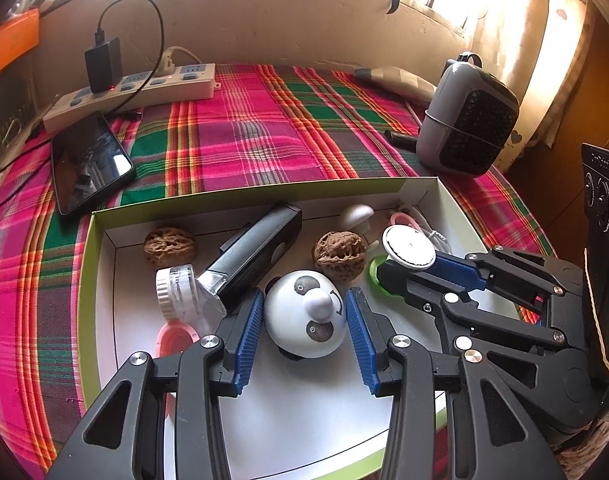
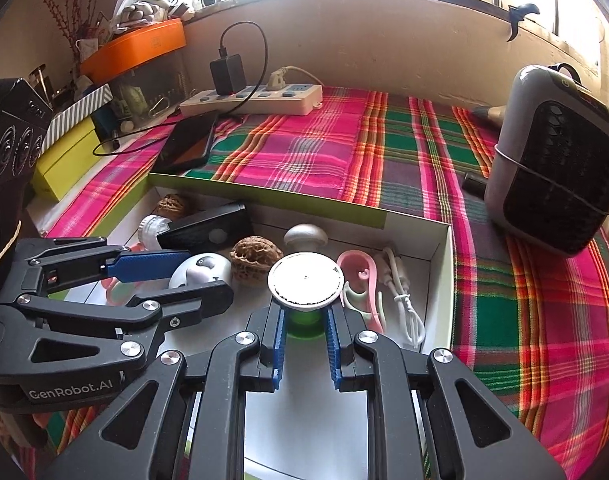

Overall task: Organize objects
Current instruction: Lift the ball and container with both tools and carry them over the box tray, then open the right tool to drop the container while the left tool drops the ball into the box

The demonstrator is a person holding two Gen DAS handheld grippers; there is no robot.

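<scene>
Fingers of the right gripper [image 2: 304, 330] clamp a green-based item with a white disc top [image 2: 305, 283] over the lower centre of the open box [image 2: 440, 280], apparently mid-placement; setting it down needs a clear spot. Left gripper [image 1: 307, 332], tilted downward, straddles the panda toy [image 1: 306, 314] with fingers wide.

From my remote station I can read one marking with confidence: "GenRobot.AI", in pale letters on the black body of the left gripper [image 2: 200, 276], low at the left edge of the right wrist view. The black camera block [image 1: 602, 200] at the right edge of the left wrist view bears a short line of pale print along its top, too small and skewed for me to read. I find nothing else legible.
</scene>
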